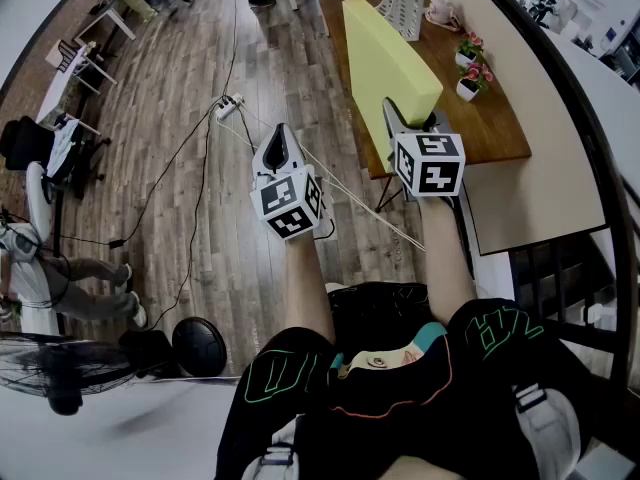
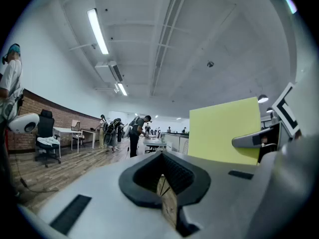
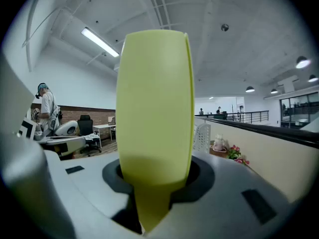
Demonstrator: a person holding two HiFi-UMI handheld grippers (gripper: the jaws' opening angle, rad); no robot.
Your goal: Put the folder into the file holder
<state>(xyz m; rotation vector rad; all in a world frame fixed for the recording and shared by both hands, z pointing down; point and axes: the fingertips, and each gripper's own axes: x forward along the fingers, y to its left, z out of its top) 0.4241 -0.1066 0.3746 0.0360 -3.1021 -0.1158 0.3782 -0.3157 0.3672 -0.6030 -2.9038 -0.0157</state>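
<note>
A pale yellow folder (image 1: 385,58) stands on edge in the air over the near end of a wooden table (image 1: 490,118). My right gripper (image 1: 405,118) is shut on its near lower edge. In the right gripper view the folder (image 3: 154,108) rises straight up out of the gripper (image 3: 154,183) and fills the middle. The white mesh file holder (image 1: 405,3) stands at the table's far end, beyond the folder, and shows as a white grille (image 3: 202,136) to the folder's right. My left gripper (image 1: 278,140) hangs over the floor left of the table, shut and holding nothing (image 2: 167,183). The left gripper view has the folder (image 2: 224,131) on its right.
Two small flower pots (image 1: 470,83) and a pink cup (image 1: 440,13) stand along the table's right side, by a low wall. A power strip (image 1: 230,108) and cables lie on the wooden floor. A fan (image 1: 60,368) and a person (image 1: 40,268) are at the left.
</note>
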